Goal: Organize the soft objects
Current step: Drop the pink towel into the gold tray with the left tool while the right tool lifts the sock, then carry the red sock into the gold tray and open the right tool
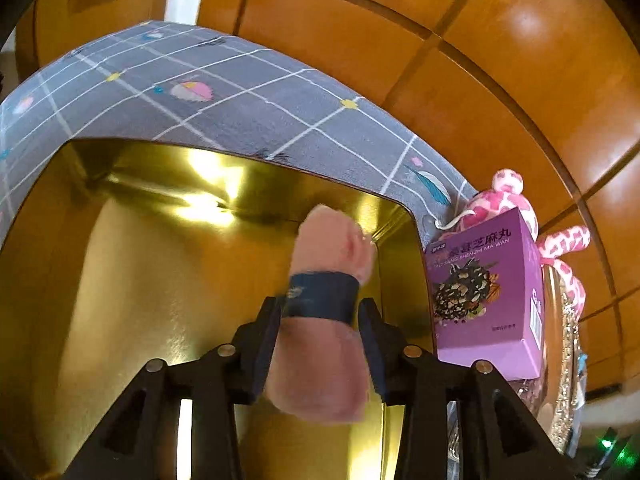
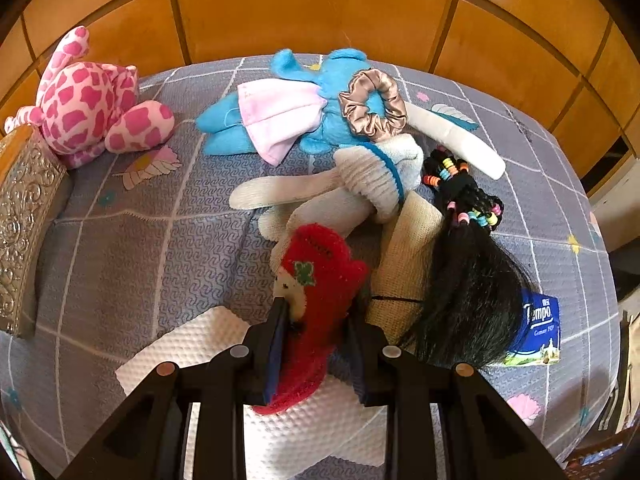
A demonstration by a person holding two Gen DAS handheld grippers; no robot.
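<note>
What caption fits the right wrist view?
Right gripper grips a fuzzy red sock above white paper towel on grey bedding.

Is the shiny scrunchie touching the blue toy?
Touching. The right wrist view shows the scrunchie lying right on top of the blue toy, with blue fur showing through its hole.

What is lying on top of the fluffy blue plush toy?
A pale pink face mask and a shiny beige satin scrunchie lie on the blue plush toy. They cover its middle, so what the toy is cannot be told.
</note>
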